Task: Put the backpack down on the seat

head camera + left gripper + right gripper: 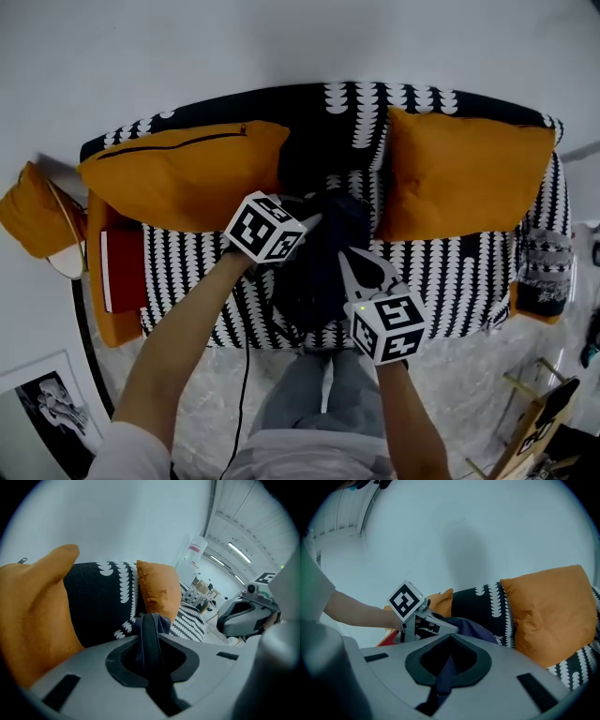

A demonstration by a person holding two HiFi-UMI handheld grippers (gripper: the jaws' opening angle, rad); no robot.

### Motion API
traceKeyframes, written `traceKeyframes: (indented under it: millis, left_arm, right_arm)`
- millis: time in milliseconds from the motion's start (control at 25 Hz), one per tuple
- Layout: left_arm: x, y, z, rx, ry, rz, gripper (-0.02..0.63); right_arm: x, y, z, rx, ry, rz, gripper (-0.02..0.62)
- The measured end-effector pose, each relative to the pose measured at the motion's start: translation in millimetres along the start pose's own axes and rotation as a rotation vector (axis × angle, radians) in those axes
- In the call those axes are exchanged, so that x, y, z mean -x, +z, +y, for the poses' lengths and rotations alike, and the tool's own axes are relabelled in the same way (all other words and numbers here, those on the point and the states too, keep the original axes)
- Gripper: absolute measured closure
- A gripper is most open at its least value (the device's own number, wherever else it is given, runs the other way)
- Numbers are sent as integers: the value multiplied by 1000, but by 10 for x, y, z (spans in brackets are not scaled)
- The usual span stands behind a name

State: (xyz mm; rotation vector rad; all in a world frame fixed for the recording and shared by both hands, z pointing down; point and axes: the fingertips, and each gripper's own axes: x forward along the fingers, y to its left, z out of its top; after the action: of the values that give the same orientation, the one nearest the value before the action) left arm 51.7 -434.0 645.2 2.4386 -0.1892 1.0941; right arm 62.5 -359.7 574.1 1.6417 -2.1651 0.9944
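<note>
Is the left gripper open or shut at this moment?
Shut. In the left gripper view, the left gripper has its jaws pressed together on a dark strap of the backpack.

Your long upholstered sofa (450, 272) is black and white all over: white half-moon scallops on black across the backrest at 12 o'clock, skinny black-and-white stripes on the seat. It has two plain orange fabric cushions, one at 10 o'clock (178, 173) and one at 2 o'clock (464, 173). The padded armrest (112, 328) at 9 o'clock is the same orange, with a flat red thing (124, 267) on it. The dark navy fabric backpack (323, 253), dead centre, has no pattern. Your left gripper (151, 634) and right gripper (445, 660) are pale grey, each with a black-and-white marker cube (265, 228).
</note>
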Motion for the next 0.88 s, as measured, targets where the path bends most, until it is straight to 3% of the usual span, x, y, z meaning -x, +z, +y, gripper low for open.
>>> traceKeyframes:
  millis: [680,880]
  left_arm:
    - [-392,3,652,177,234,67,557]
    - [-446,35,703,192,278,73,503]
  right_arm:
    - [-514,109,-468,-18,108,59,594]
    - [-587,75,-507,-22,135,83,594]
